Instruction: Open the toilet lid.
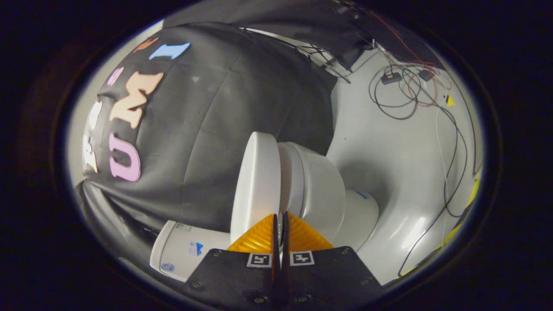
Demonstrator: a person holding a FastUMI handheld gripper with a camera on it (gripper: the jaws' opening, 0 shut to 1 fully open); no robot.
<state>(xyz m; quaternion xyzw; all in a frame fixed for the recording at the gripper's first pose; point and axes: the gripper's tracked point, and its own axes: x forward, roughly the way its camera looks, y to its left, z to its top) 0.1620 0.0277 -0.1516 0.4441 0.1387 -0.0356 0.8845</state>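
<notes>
Fingers point(280, 233) pressed nearly together, only a thin slit between them, nothing visibly gripped; tips sit at the front edge of the toilet lid point(255, 181). View is rolled sideways. Grey floor point(389, 142) beyond, then the white toilet bowl point(322, 190) with lid lying close against it, tank point(185, 250) beside the fingers, loose cables point(449, 129) across the floor.
</notes>
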